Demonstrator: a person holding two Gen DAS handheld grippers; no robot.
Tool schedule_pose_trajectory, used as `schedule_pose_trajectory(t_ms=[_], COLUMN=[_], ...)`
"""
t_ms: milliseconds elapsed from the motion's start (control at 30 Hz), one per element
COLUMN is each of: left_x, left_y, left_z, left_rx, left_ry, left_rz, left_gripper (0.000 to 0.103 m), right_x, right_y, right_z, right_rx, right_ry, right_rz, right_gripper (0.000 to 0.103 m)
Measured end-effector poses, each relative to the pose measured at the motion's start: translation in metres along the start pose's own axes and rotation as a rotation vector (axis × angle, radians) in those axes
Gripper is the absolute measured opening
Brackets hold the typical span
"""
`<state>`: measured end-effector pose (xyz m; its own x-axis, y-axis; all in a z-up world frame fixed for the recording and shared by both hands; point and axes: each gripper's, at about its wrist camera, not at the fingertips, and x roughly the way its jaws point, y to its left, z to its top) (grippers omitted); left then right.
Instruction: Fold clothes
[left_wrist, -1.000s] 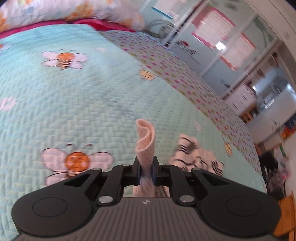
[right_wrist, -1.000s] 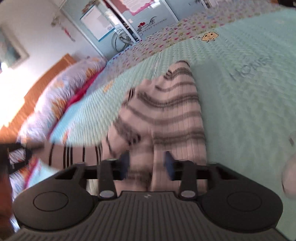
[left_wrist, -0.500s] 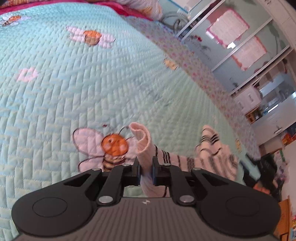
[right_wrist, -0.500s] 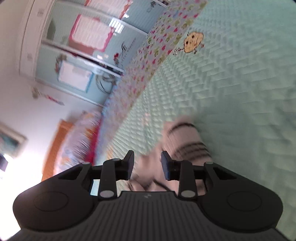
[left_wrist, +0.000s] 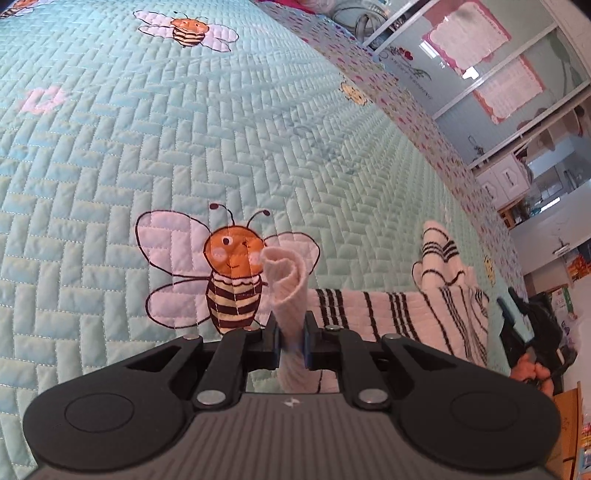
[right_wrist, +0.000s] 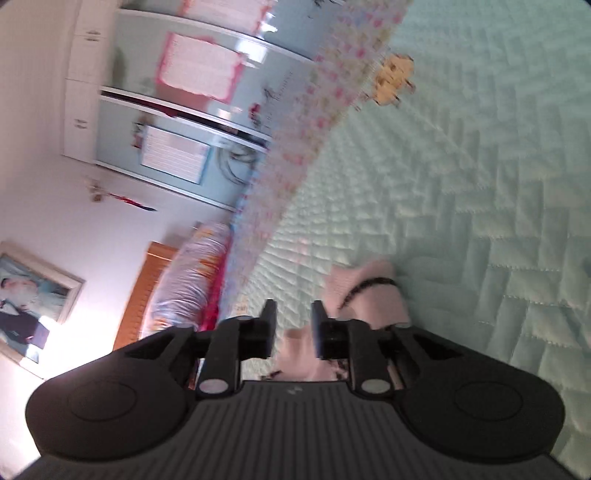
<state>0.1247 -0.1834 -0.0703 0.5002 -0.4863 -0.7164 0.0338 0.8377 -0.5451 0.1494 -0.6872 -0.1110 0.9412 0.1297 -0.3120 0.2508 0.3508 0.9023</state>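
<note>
Closest in, the left gripper (left_wrist: 291, 341) is clenched on a rolled end of the pale pink ribbed knit garment with black stripes (left_wrist: 402, 310); the curled pink edge stands upright out of the pinch, just in front of a printed bee. From there the one garment runs off to the side across the mint-green quilted bedspread (left_wrist: 155, 147) in a narrow band and ends in a bunched heap beside the other handheld tool, which shows dark at the frame edge.

The right gripper (right_wrist: 293, 321) has its fingers parted with a clear gap between them. The pink cloth (right_wrist: 369, 295) lies under and just past the right-hand finger, resting on the quilt, and nothing sits in the pinch.

Three orange bees are printed on the spread, one near (left_wrist: 229, 273), one far (left_wrist: 186, 29), and a third cut off at the top corner. Beyond the bed's dotted border stand pale blue wardrobe doors (left_wrist: 491, 70) bearing two pink-edged sheets; their writing is too small to read.
</note>
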Motion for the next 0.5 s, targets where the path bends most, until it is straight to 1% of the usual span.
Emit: schedule_pose_trajectory(t_ms=[33,67,100,133,167,200,267,300,400,500], left_x=[0.0,0.0,-0.001,-0.001,-0.002,-0.002,-0.002,-0.001,0.002,0.004], left_y=[-0.001,-0.002,-0.004,-0.005,-0.006,-0.007,-0.007,-0.006,-0.004,0.0], left_z=[0.0,0.0,0.001,0.001,0.002,0.003,0.003,0.002,0.002,0.002], left_rx=[0.004,0.008,0.012,0.016,0.02,0.024,0.027,0.028,0.024,0.016], left_ry=[0.001,0.002,0.002,0.002,0.0,-0.003,-0.008,-0.005,0.007,0.014], left_rz=[0.004,0.008,0.009,0.01,0.005,-0.002,-0.023,-0.033,-0.053,-0.07], left_gripper=[0.011,0.011,0.011,0.011,0.011,0.011,0.011,0.011,0.011,0.011], right_x=[0.008,0.022,0.029,0.033,0.031,0.028,0.022,0.026,0.06,0.103], right_y=[-0.004,-0.01,-0.01,-0.009,0.001,0.017,0.05,0.064,0.085,0.089], right_z=[-0.001,-0.005,-0.006,-0.007,-0.008,-0.012,-0.025,-0.033,-0.053,-0.068], right_rx=[-0.014,-0.056,-0.09,-0.116,-0.122,-0.159,-0.262,-0.286,-0.234,-0.189], right_ry=[0.018,0.056,0.066,0.061,0.038,0.008,-0.033,-0.009,0.159,0.249], right_rz=[-0.072,-0.169,-0.214,-0.236,-0.265,-0.261,-0.213,-0.174,-0.032,0.014], right_gripper=[0.031,0.006,0.0,0.0,0.0,0.006,0.009,0.009,0.01,0.011])
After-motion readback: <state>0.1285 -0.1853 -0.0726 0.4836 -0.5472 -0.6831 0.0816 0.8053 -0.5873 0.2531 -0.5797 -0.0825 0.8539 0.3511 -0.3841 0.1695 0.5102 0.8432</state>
